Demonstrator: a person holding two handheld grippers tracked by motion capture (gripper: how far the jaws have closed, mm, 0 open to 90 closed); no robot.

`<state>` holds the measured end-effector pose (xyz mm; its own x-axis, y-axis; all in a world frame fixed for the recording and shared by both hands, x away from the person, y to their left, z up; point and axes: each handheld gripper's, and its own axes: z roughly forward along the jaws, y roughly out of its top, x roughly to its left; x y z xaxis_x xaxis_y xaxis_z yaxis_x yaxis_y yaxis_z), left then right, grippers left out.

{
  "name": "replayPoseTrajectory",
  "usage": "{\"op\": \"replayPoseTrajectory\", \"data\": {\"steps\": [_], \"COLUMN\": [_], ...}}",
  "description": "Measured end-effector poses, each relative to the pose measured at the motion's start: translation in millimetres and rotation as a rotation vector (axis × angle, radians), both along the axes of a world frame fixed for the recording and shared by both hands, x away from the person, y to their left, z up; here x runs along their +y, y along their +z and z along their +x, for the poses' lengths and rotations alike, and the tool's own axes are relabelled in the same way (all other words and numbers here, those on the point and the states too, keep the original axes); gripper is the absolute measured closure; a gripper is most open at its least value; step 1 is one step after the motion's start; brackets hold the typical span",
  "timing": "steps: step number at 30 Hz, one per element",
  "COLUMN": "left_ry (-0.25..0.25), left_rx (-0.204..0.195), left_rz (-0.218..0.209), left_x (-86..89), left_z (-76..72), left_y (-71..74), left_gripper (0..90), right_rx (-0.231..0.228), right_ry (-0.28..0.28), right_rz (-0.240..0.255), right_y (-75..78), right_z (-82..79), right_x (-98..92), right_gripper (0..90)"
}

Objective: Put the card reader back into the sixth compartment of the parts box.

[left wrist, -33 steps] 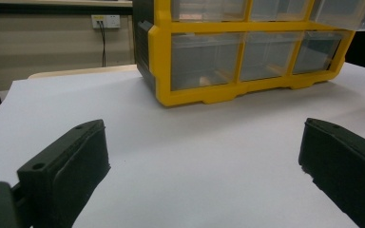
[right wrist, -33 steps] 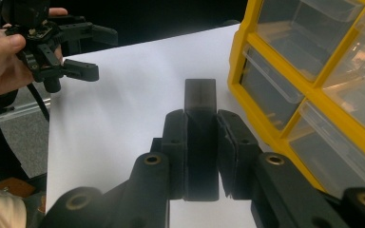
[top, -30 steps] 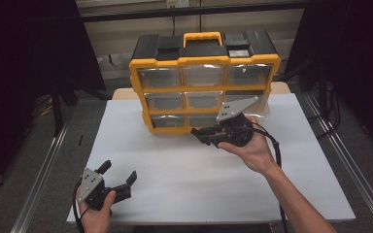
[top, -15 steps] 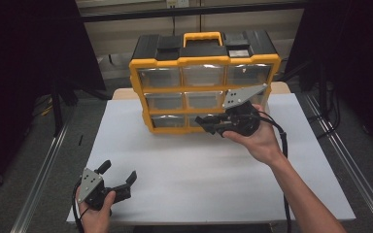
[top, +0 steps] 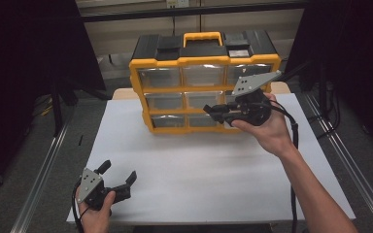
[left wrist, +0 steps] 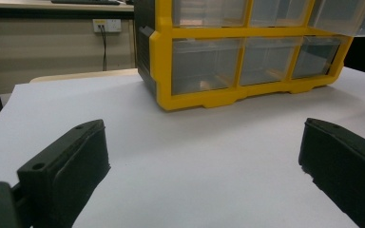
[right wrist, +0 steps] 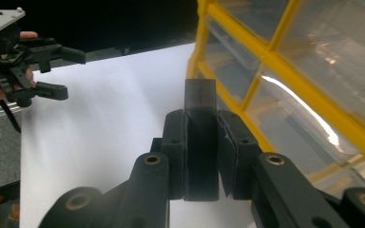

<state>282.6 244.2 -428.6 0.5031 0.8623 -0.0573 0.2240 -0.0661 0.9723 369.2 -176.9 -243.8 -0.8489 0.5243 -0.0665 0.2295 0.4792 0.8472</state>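
A yellow drawer cabinet (top: 204, 61) with clear drawers and a black top stands at the back of the white table (top: 199, 170). My right gripper (top: 209, 111) is held in front of its lower right drawers, pointing left. In the right gripper view this gripper (right wrist: 200, 124) is shut on a small dark flat block (right wrist: 199, 97), with the cabinet's frame (right wrist: 285, 71) close on the right. My left gripper (top: 118, 171) rests open at the table's front left corner, nothing between its fingers. The left gripper view has it (left wrist: 204, 161) facing the cabinet (left wrist: 164, 71) from a distance.
Metal rails run along both sides of the table (top: 43, 160). A wall with a power outlet (left wrist: 107, 24) lies behind the cabinet. The left gripper (right wrist: 69, 73) and its hand appear far off in the right gripper view. Bare white surface lies between the grippers.
My right gripper has risen and moved back toward the cabinet's front with the block still held. The left gripper has stayed put.
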Motion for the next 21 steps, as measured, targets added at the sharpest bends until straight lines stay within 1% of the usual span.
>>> {"op": "replayPoseTrajectory", "data": {"steps": [7, 21], "left_ry": [0.0, -0.005], "left_rx": [0.0, -0.002], "left_rz": [-0.001, -0.003], "left_x": [0.1, 0.1], "left_z": [0.0, 0.0], "left_y": [0.0, 0.2], "left_gripper": [2.6, 2.6], "right_rx": [-0.002, 0.01], "right_ry": [-0.019, -0.072], "right_rz": [-0.012, -0.012], "right_y": [8.9, 19.1], "right_z": [2.4, 9.4], "right_x": [-8.1, -26.7], "right_gripper": [73.9, 74.0]}}
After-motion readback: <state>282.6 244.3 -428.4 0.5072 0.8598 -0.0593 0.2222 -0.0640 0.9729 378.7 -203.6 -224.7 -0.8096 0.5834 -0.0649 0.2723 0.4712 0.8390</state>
